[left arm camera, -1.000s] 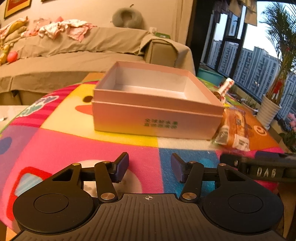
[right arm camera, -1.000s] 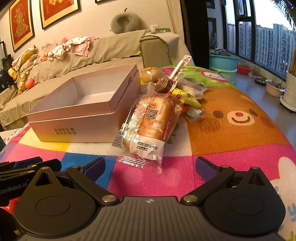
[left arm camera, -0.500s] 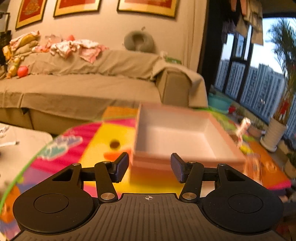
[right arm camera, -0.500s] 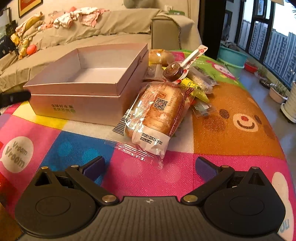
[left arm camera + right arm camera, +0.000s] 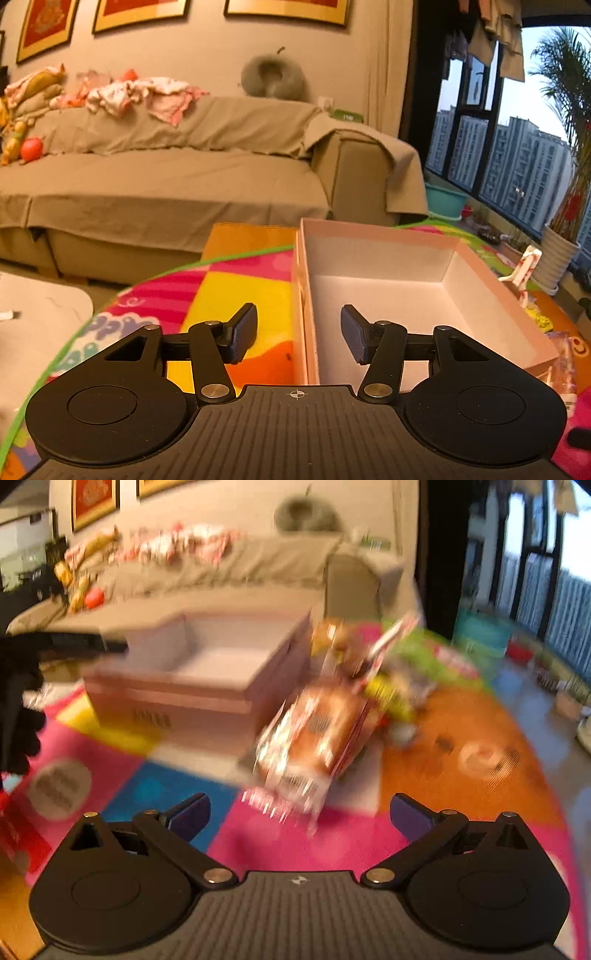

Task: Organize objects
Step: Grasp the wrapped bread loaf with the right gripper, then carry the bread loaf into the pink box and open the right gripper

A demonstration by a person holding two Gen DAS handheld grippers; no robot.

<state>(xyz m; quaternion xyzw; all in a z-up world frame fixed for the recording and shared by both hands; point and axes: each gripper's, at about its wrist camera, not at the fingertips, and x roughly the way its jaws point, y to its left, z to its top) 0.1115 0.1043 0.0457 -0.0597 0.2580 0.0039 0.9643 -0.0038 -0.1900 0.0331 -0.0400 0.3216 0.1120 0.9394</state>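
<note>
In the left wrist view, the left tool (image 5: 298,334) has its two fingers set a moderate way apart with nothing gripped, and they straddle the near left wall of the open pink box (image 5: 480,291): one finger hangs outside over the cloth, the other inside over the box's white floor. Whether either pad touches the wall cannot be told. The box stands on the bench (image 5: 236,291), which is covered by a bright patchwork cloth of yellow, pink and orange panels; rounded letters on the cloth at the left edge are partly hidden and cannot be read. Beyond the box's right wall a red-and-white wrapped stick (image 5: 526,267) stands up, and a clear snack packet (image 5: 561,365) lies just beside the box's near right corner. Behind the bench is a sofa (image 5: 159,184) under a drab cover. The right wrist view is smeared by motion. The right tool (image 5: 300,814) is spread wide and holds nothing, hovering over the pink and blue panels near the bench's front edge. Ahead of it a wrapped bread packet (image 5: 314,738) leans against the right side of the box (image 5: 207,664); the print on the packet and on the box front is too blurred to read.
</note>
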